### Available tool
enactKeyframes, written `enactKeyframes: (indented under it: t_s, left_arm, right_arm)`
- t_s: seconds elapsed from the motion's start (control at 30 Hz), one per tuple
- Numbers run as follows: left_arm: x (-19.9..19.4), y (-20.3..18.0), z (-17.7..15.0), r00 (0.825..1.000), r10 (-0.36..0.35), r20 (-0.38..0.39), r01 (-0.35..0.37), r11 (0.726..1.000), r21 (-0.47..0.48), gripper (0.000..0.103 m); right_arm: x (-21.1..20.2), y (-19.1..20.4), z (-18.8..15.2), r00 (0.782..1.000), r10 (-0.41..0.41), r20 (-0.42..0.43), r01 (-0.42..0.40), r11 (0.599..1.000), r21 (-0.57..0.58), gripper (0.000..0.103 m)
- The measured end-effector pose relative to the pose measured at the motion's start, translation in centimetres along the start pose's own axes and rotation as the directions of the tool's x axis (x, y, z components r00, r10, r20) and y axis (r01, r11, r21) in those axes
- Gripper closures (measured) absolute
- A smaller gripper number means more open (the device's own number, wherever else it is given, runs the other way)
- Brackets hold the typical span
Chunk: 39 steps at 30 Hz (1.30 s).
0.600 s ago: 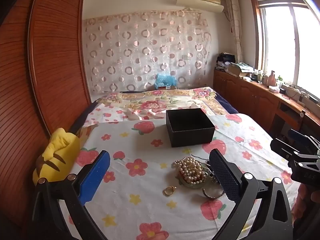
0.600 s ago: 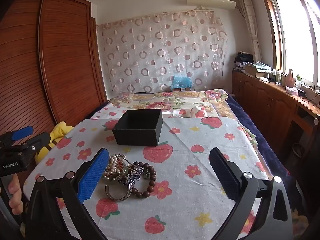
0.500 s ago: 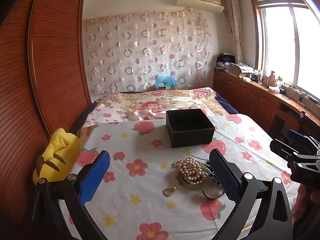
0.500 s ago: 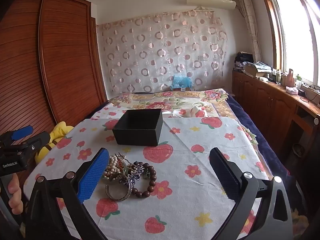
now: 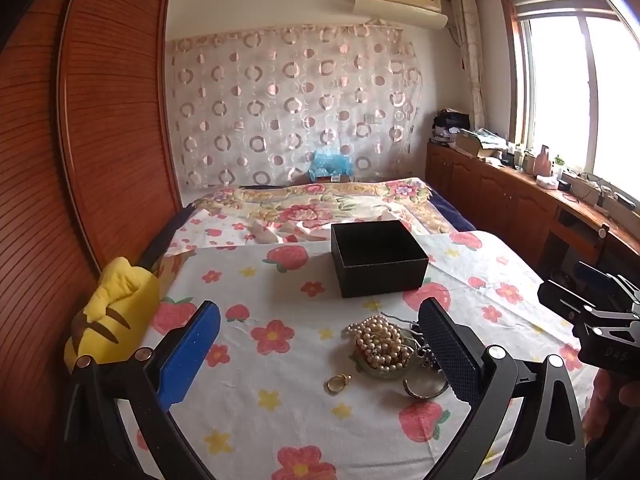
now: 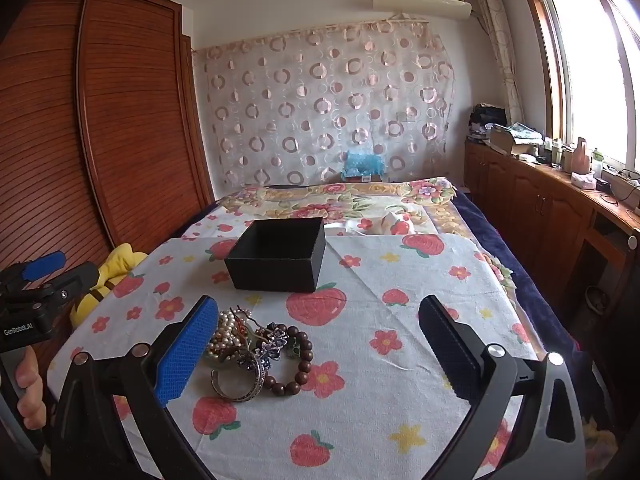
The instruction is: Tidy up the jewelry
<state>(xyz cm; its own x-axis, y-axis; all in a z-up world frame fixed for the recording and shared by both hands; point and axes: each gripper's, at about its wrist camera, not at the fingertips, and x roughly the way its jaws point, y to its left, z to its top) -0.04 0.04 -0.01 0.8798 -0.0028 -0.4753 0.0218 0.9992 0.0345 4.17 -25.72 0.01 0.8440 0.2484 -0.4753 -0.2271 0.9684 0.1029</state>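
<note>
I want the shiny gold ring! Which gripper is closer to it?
Left. The gold ring lies between the open left gripper fingers; the right gripper is open farther right, beyond the jewelry pile.

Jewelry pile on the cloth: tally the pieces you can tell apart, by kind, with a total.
Pearl strand: 1
Gold ring: 1
Silver bangle: 1
Brown bead bracelet: 1
Total: 4 clear pieces; the tangled middle of the pile hides more, which cannot be counted.
</note>
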Motion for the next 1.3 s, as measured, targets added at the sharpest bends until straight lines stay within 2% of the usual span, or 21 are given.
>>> enactKeyframes:
  t_s: [1.07, 1.3]
  left_arm:
    - [-0.7, -0.3, 1.3, 1.000, -0.001, 0.011, 0.001, 1.000, -0.003, 0.007]
    - [-1.7, -1.0, 3.5, 1.000, 0.003, 0.019, -0.003, 1.000, 0.000, 0.007]
  right_arm:
    - [0.0, 0.0, 0.0, 1.000, 0.002, 0.002, -0.002, 1.000, 0.004, 0.002]
    - [-0.2, 0.0, -0.2, 1.000, -0.009, 0.009, 0.009, 1.000, 0.006, 0.002]
